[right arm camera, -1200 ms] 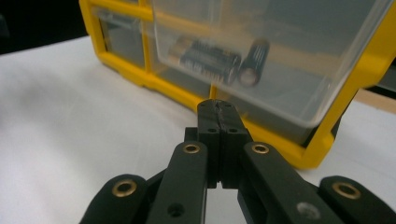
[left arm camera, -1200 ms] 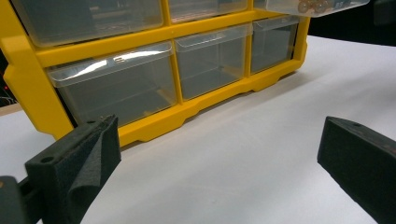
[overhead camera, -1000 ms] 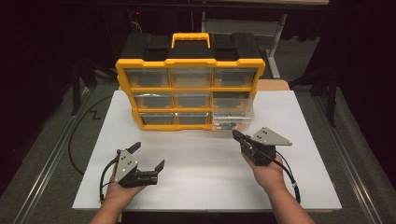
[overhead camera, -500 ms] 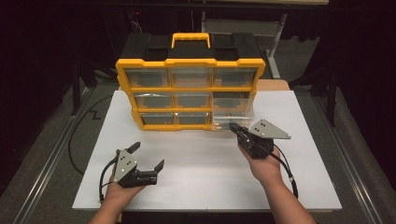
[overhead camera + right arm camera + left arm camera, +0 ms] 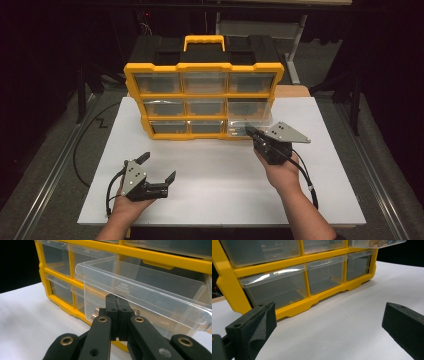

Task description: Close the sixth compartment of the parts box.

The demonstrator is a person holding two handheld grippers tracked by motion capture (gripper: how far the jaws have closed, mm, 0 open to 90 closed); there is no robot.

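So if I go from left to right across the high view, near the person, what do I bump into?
Left gripper, open → bare white table → right gripper, shut, its tip at the pulled-out clear drawer of the yellow organizer.

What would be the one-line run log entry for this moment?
left gripper: open, idle | right gripper: shut, at clear drawer front | drawer: partly pulled out of yellow organizer

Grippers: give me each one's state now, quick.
Left gripper: open, holding nothing, over the table.
Right gripper: shut, tips at the front of the pulled-out drawer; whether it pinches the drawer cannot be told.
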